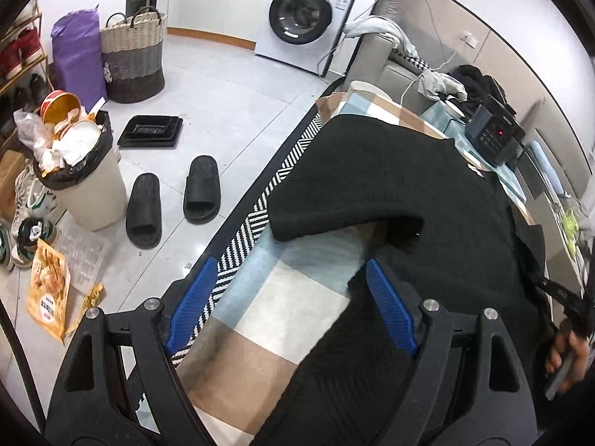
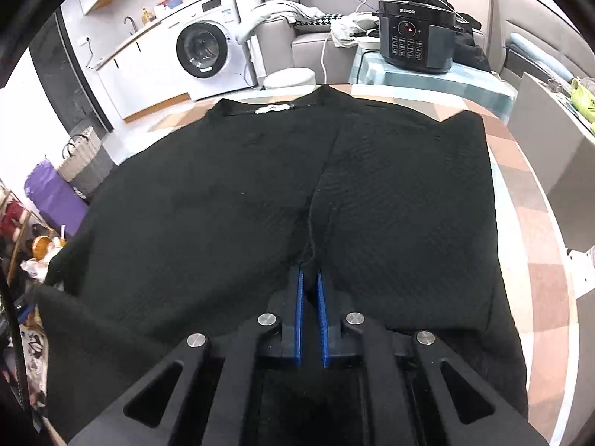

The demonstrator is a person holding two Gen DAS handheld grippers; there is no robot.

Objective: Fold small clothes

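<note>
A black knit garment (image 2: 372, 193) lies spread on a table with a checked cloth (image 1: 282, 297). In the right wrist view my right gripper (image 2: 310, 278) is shut on a pinch of the garment's near edge at its middle seam. A white label (image 2: 273, 107) shows at the far edge. In the left wrist view the garment (image 1: 390, 186) has one part folded over, with the cloth showing below the fold. My left gripper (image 1: 293, 271) is open; its right finger (image 1: 390, 304) lies against the garment's edge and its left finger (image 1: 193, 297) is over the cloth.
A dark electric cooker (image 2: 416, 37) stands at the table's far end. On the floor left of the table are black slippers (image 1: 171, 200), a full bin (image 1: 81, 171), a woven basket (image 1: 134, 55) and a washing machine (image 1: 305, 11). A sofa (image 2: 297, 37) stands behind.
</note>
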